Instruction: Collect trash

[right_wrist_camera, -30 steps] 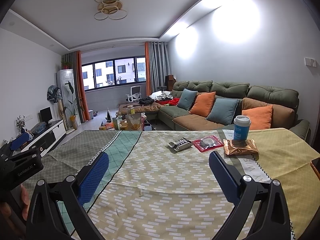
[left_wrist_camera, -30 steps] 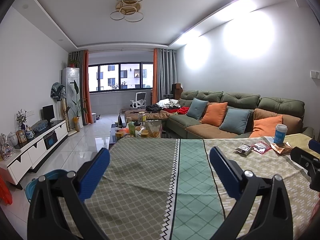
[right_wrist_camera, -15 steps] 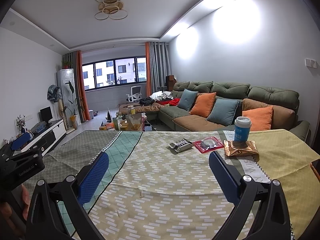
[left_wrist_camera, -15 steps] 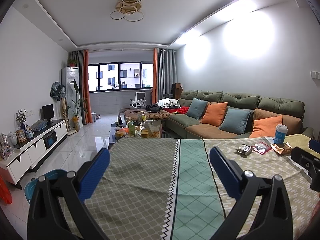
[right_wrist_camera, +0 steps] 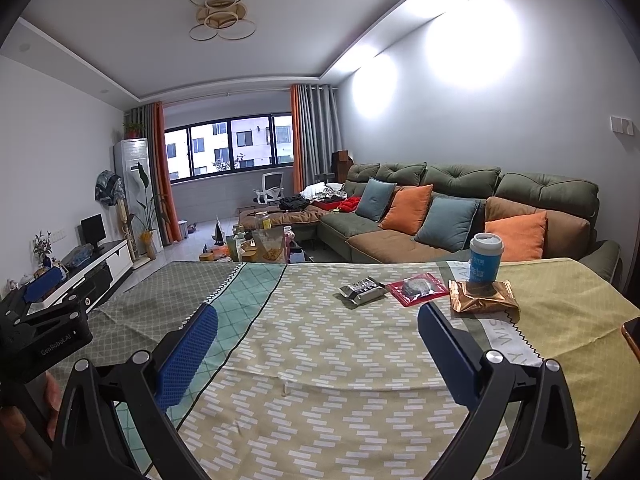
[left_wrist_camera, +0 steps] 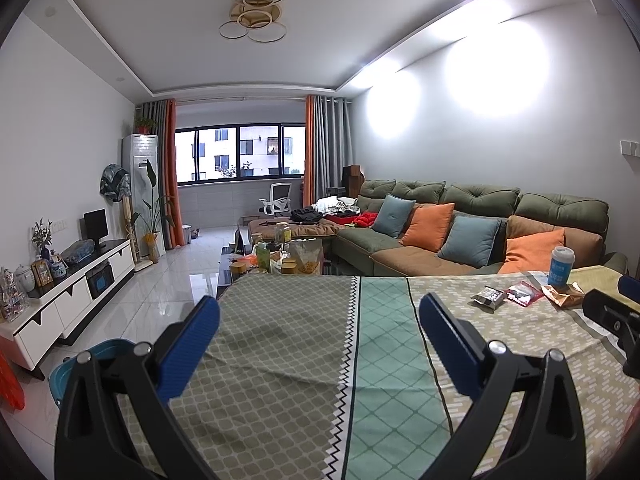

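Observation:
On the cloth-covered table (right_wrist_camera: 320,360) lie a silver wrapper (right_wrist_camera: 362,291), a red wrapper (right_wrist_camera: 418,288) and a crumpled gold wrapper (right_wrist_camera: 482,302), with a blue paper cup (right_wrist_camera: 485,258) standing behind the gold one. They also show far right in the left wrist view: silver wrapper (left_wrist_camera: 488,298), red wrapper (left_wrist_camera: 522,293), gold wrapper (left_wrist_camera: 562,294), cup (left_wrist_camera: 561,266). My right gripper (right_wrist_camera: 318,354) is open and empty, short of the wrappers. My left gripper (left_wrist_camera: 320,346) is open and empty over the table's left part.
A blue basin (left_wrist_camera: 86,364) sits on the floor left of the table. A cluttered coffee table (left_wrist_camera: 280,260) stands beyond the table's far edge. A green sofa (right_wrist_camera: 460,208) runs along the right wall. A TV cabinet (left_wrist_camera: 68,296) lines the left wall. A phone edge (right_wrist_camera: 632,336) shows far right.
Both grippers have barely moved; the right one has crept slightly forward toward the wrappers. Both stay open.

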A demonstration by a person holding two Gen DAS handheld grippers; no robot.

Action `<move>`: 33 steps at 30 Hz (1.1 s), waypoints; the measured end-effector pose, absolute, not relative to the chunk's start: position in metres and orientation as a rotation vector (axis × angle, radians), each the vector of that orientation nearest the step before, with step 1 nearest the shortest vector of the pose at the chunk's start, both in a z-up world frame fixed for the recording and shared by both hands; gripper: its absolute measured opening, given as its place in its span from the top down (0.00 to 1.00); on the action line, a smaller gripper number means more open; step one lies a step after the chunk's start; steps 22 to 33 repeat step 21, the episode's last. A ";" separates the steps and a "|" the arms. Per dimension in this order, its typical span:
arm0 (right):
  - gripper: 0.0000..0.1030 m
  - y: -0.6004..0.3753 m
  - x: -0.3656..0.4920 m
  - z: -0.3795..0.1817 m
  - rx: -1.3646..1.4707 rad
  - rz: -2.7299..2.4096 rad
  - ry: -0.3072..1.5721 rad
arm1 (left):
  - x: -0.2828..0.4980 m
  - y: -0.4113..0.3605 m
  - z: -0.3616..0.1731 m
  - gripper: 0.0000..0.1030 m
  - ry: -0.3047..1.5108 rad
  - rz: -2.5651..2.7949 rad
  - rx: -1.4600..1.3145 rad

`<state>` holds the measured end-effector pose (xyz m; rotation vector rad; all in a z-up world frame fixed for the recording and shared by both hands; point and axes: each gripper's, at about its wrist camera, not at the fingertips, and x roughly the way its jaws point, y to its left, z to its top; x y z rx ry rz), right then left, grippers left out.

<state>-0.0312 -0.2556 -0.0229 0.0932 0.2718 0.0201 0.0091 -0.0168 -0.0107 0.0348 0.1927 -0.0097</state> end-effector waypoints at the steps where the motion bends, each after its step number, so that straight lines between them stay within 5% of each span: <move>1: 0.03 -0.255 -0.032 -0.023 0.095 0.020 0.272 | 0.009 -0.017 -0.011 0.03 0.194 -0.010 0.034; 13: 0.03 -0.257 -0.028 -0.025 0.100 0.018 0.285 | 0.020 -0.018 -0.018 0.03 0.266 -0.041 0.051; 21: 0.03 -0.294 0.007 -0.040 0.108 -0.038 0.492 | 0.101 0.021 -0.031 0.03 0.598 -0.031 0.047; 33: 0.03 -0.294 0.007 -0.040 0.108 -0.038 0.492 | 0.101 0.021 -0.031 0.03 0.598 -0.031 0.047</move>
